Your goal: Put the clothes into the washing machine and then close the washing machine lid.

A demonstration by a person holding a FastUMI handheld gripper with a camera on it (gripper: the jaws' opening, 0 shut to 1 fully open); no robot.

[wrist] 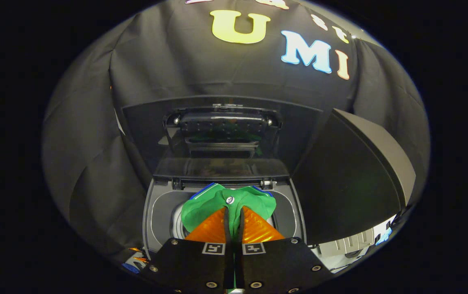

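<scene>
My gripper (pixel 234 212) is shut on a green garment (pixel 201 208) with blue trim and a small white button. The cloth is pinched between the two orange fingers (pixel 211 228) and hangs over the round mouth of the washing machine (pixel 160 208). The machine's grey top frame surrounds the drum opening just ahead of the fingers. Its dark lid (pixel 221 130) stands upright and open behind the opening, hinged at the back. Most of the drum is hidden beneath the garment.
A large dark curved panel (pixel 352 179) stands to the right of the machine. Pale equipment (pixel 352 245) sits low beyond the machine's right side. Black cloth walls close in the space behind and to the left.
</scene>
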